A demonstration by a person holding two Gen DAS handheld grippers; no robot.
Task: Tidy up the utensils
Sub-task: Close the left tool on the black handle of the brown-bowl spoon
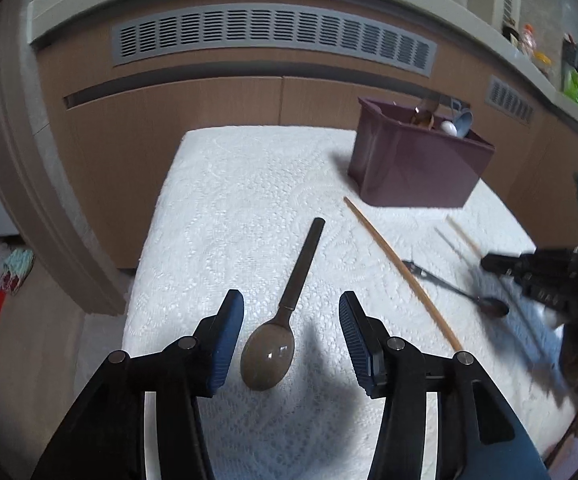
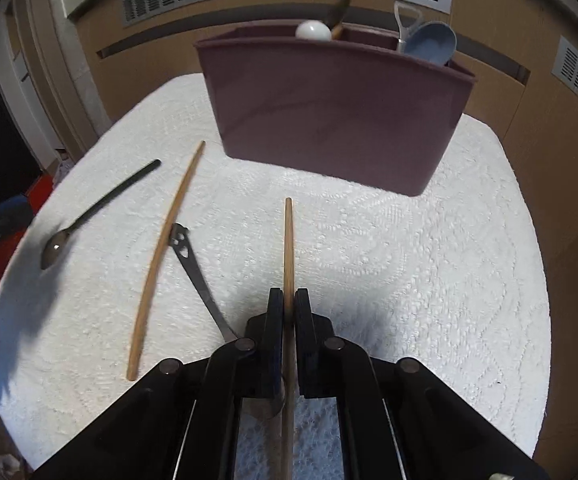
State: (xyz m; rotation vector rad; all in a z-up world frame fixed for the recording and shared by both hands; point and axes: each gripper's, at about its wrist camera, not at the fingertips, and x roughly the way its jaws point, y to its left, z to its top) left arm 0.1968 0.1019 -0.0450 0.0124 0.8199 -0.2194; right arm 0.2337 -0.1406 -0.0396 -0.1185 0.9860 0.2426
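A dark-handled spoon (image 1: 267,360) lies on the white cloth, its bowl between the fingers of my left gripper (image 1: 291,300), which stands open without touching it. My right gripper (image 2: 289,300) is shut on a wooden chopstick (image 2: 288,240) that points toward the maroon bin (image 2: 329,112). A second chopstick (image 2: 165,248) lies loose to its left, crossing a small metal spoon (image 2: 193,268) whose bowl is hidden under the gripper. In the left wrist view the bin (image 1: 417,164) stands at the back right, with the loose chopstick (image 1: 405,276) in front of it.
The bin holds a white round-ended utensil (image 2: 313,31), a blue scoop (image 2: 429,44) and other handles. The white cloth (image 2: 409,260) covers a small table that drops off on its left and right. Wooden cabinets with vents stand close behind.
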